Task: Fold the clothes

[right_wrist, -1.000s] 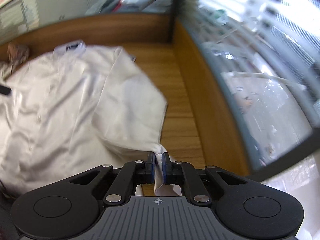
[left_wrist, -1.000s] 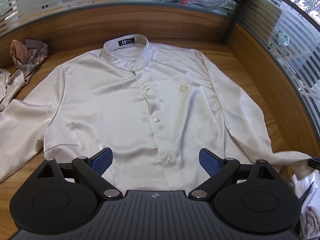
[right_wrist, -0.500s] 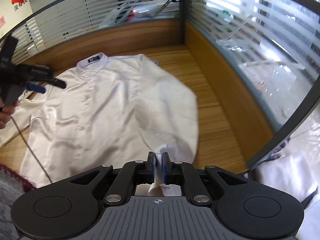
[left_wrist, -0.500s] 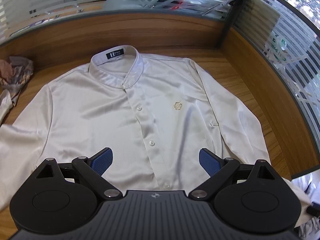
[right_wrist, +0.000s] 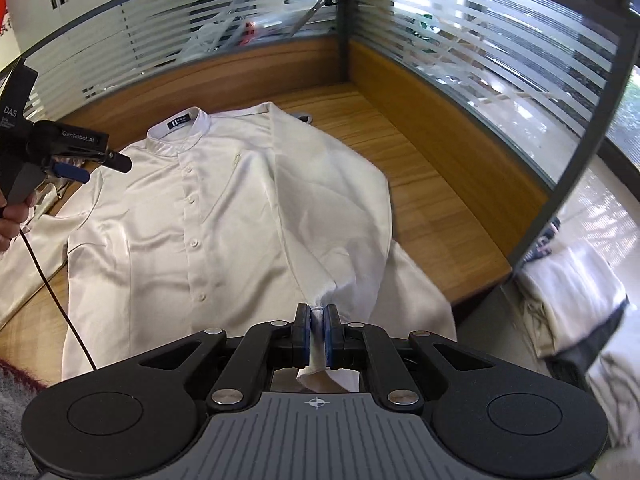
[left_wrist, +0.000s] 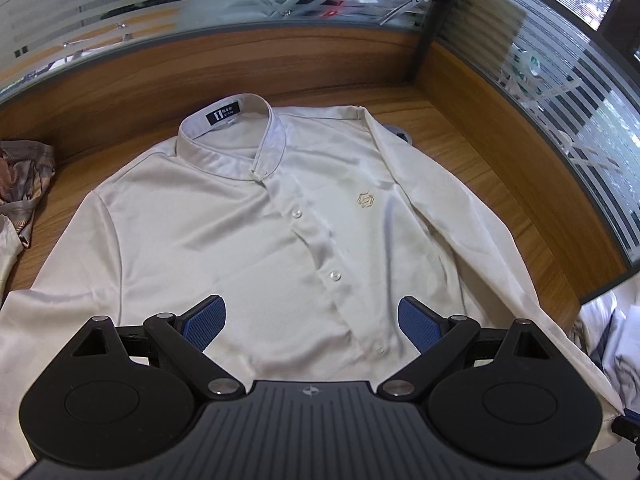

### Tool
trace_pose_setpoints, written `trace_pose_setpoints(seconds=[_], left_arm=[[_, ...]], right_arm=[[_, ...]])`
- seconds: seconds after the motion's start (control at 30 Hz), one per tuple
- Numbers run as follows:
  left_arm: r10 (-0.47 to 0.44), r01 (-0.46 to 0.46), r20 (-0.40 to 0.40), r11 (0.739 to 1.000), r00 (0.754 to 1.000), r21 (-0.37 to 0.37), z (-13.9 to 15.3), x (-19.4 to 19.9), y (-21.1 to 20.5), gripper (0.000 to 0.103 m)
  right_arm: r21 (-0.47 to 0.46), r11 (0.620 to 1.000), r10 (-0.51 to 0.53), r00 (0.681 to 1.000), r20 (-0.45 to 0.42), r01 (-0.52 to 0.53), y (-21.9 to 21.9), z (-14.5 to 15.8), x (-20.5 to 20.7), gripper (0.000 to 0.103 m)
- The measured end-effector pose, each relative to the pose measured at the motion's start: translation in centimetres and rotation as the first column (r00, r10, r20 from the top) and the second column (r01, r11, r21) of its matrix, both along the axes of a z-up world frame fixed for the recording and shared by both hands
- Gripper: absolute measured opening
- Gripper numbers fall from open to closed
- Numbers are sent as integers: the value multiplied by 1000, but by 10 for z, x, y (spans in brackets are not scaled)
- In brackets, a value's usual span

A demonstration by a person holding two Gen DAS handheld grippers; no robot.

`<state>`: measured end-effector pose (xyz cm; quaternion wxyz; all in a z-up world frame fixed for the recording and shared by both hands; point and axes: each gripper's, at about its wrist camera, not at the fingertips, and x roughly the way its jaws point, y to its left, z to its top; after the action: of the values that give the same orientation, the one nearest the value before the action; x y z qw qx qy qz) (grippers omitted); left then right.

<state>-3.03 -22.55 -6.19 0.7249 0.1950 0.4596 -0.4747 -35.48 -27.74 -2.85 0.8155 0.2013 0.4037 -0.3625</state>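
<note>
A cream long-sleeved button shirt point(left_wrist: 248, 232) lies face up on the wooden desk point(left_wrist: 472, 148), collar toward the far wall. My left gripper point(left_wrist: 310, 322) hangs open above the shirt's lower front, nothing between its blue pads. My right gripper point(right_wrist: 317, 330) is shut on the shirt's right sleeve cuff point(right_wrist: 316, 354), lifted off the near right edge of the desk so the sleeve point(right_wrist: 340, 220) billows up. The right wrist view also shows the shirt point(right_wrist: 160, 220) and the left gripper point(right_wrist: 86, 166) held in a hand at the far left.
Crumpled brownish cloth point(left_wrist: 24, 176) sits at the desk's left edge. Wooden partitions with striped glass point(right_wrist: 460, 40) close the back and right sides. A pile of pale clothes point(right_wrist: 580, 304) lies beyond the desk's right end. A black cable point(right_wrist: 56, 296) hangs from the left gripper.
The right gripper has pulled the cuff back toward me and upward, lifting the sleeve. The left gripper has risen and drawn back slightly; the shirt sits lower in its view.
</note>
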Motion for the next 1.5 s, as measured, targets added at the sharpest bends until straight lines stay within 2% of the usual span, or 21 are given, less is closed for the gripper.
trace_pose_setpoints(seconds=[0.3, 0.5, 0.63, 0.77, 0.87, 1.03, 1.27, 1.37, 1.5], left_arm=[[-51, 51, 10, 999, 999, 2, -1, 11, 18, 96], [-66, 66, 16, 998, 998, 4, -2, 16, 18, 96], [-74, 74, 14, 997, 997, 4, -2, 20, 16, 96], [-82, 82, 9, 997, 997, -2, -4, 25, 9, 96], [-93, 94, 13, 996, 996, -5, -4, 27, 2, 96], [-76, 76, -1, 997, 997, -7, -7, 31, -16, 96], [-6, 6, -11, 1000, 1000, -4, -16, 37, -52, 96], [28, -28, -14, 1000, 1000, -5, -17, 36, -68, 96], [60, -60, -3, 998, 998, 1, -15, 32, -91, 96]], right_arm=[[-33, 999, -34, 996, -84, 31, 44, -41, 24, 9], [-46, 999, -19, 997, -68, 16, 65, -36, 31, 9], [-18, 1000, -14, 996, -87, 12, 74, -52, 31, 10], [-9, 1000, -13, 994, -107, 12, 76, -61, 30, 23], [-6, 1000, -28, 994, -107, 27, 70, -58, 26, 24], [8, 998, -66, 995, -69, 67, 40, -47, 22, 26], [60, 996, -75, 997, 24, 73, -41, -42, 29, 29], [70, 996, -66, 996, 57, 62, -79, -47, 35, 38], [110, 992, -77, 992, 102, 66, -134, -62, 44, 38]])
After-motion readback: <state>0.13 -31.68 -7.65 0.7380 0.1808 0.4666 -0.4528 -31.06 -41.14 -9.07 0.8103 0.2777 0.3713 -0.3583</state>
